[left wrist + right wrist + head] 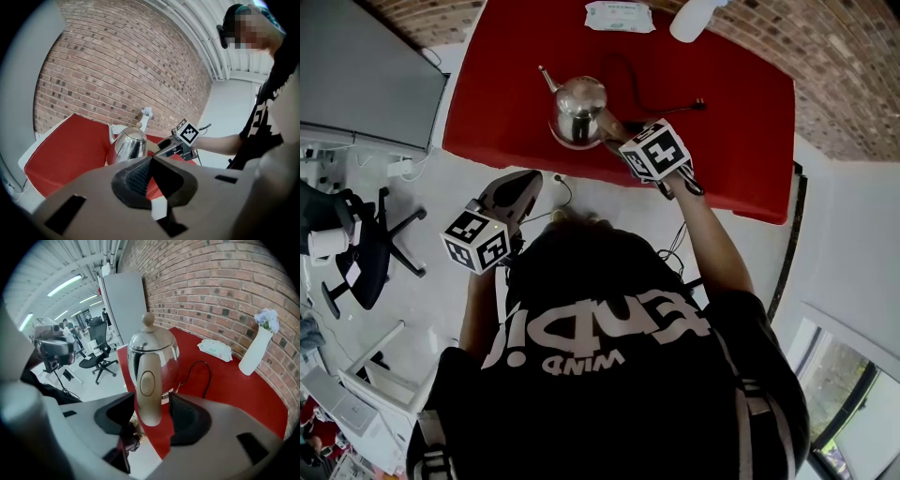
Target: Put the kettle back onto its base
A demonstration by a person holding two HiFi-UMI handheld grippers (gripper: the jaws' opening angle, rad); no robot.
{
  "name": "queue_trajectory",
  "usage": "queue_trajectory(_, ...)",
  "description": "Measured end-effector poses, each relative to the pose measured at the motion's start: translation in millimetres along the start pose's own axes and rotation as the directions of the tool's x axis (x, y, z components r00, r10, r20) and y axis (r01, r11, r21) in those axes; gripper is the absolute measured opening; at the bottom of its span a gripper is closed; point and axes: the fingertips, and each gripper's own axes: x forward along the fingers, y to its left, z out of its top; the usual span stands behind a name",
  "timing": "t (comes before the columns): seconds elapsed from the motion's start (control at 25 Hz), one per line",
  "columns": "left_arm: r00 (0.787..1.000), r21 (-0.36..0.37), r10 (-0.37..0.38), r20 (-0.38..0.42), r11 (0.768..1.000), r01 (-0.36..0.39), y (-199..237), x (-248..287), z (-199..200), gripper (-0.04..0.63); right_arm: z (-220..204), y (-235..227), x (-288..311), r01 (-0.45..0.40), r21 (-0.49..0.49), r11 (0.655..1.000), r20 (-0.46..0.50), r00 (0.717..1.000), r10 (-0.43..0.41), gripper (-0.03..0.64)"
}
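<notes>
A shiny steel kettle (579, 105) (129, 143) (152, 350) stands upright on its round base (569, 139) on the red table (731, 141). Its pale handle (149, 385) points toward the table's near edge. My right gripper (614, 131) (152, 413) is open, with the handle between its pads and a gap on either side, so nothing is gripped. My left gripper (530, 180) (147, 176) hangs off the table's near side, left of the kettle, its jaws together and empty. The left gripper view shows the right gripper (164, 146) at the kettle's handle.
A black cord (661, 103) (199, 371) runs from the base across the table. At the far edge, along the brick wall, lie a white wipes packet (619, 16) (214, 348) and a white vase (694, 19) (255, 345). An office chair (366, 253) stands on the floor at left.
</notes>
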Motion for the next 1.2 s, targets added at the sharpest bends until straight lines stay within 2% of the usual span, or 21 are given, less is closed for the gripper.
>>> queue_trajectory(0.28, 1.000, 0.007, -0.016, -0.010, 1.000, 0.016, -10, 7, 1, 0.009, 5, 6, -43, 0.004, -0.017, 1.000, 0.083, 0.997, -0.003, 0.229)
queue_trajectory(0.48, 1.000, 0.020, -0.009, -0.002, 1.000, 0.009, -27, 14, 2, 0.009, 3, -2, -89, 0.017, 0.028, 0.999, 0.216, 0.976, -0.023, 0.224)
queue_trajectory(0.6, 1.000, 0.026, -0.008, 0.005, 1.000, 0.008, -38, 16, 1, 0.009, 1, -4, -112, 0.032, 0.030, 0.999, 0.277, 0.960, -0.040, 0.144)
queue_trajectory(0.68, 1.000, 0.025, -0.009, 0.015, 1.000, 0.009, -45, 16, 1, 0.009, -2, -2, -121, 0.036, 0.024, 0.999, 0.299, 0.953, -0.041, 0.115)
queue_trajectory(1.0, 0.999, 0.020, -0.019, 0.028, 1.000, 0.019, -70, 13, -4, 0.009, -21, 22, -135, -0.017, 0.035, 0.999, 0.334, 0.943, 0.004, 0.046)
queue_trajectory(1.2, 0.999, 0.025, -0.038, 0.032, 0.999, 0.038, -77, 2, -2, 0.009, -28, 38, -148, -0.038, 0.048, 0.998, 0.390, 0.921, 0.016, 0.023)
